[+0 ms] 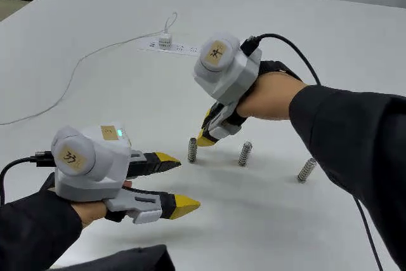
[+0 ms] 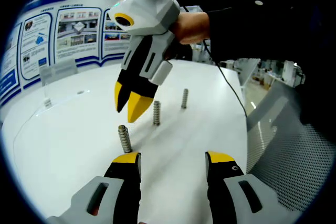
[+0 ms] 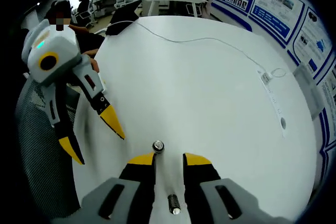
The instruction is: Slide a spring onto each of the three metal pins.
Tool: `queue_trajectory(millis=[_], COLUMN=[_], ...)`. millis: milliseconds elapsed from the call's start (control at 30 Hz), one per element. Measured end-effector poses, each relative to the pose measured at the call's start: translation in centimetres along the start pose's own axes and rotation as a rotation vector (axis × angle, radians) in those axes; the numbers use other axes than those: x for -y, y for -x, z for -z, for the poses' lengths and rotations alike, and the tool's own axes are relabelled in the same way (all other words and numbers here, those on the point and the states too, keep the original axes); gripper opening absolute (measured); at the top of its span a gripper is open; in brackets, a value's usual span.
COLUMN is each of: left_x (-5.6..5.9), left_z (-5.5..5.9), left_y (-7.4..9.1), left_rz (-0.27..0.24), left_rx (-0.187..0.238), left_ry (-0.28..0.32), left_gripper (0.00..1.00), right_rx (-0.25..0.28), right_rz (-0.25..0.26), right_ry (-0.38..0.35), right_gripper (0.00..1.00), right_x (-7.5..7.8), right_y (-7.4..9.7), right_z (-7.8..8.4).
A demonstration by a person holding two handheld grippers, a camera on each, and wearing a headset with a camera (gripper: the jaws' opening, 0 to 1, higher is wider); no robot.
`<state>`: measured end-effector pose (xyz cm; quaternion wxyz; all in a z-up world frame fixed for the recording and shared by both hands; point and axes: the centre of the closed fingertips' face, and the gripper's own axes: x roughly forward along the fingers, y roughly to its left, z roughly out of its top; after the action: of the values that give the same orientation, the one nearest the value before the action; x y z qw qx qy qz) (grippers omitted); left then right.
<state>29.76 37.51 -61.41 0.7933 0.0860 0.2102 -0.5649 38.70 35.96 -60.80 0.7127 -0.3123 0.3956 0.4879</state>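
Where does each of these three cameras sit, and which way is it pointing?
Head view: on the person's head, facing forward and down at the table; sleeves, left tool, right tool show.
Left gripper view: on the left tool, facing along its jaws toward three springs.
Right gripper view: on the right tool, its jaws tilted down over a spring.
Shared: each gripper view catches the other tool; head and left gripper views both show the springs.

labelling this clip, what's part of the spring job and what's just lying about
Job:
left spring
middle spring
right spring
left hand-held gripper
right hand-held gripper

Lying about:
power strip with a plug in it
white cable
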Motion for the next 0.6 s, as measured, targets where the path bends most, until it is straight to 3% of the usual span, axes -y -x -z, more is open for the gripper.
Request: queue_trajectory(millis=[600], left_x=[0.3], left_z=[-0.1], left_y=[-0.1], left_rz=[0.002], left_rx=[0.0], left_ry=[0.001], left_gripper=[0.52], right_rx=[0.191], right_rz=[0.105], right_ry=[-0.14], right_gripper=[0.26], right_x=[0.9], right_y=[5.0], right_z=[2.0])
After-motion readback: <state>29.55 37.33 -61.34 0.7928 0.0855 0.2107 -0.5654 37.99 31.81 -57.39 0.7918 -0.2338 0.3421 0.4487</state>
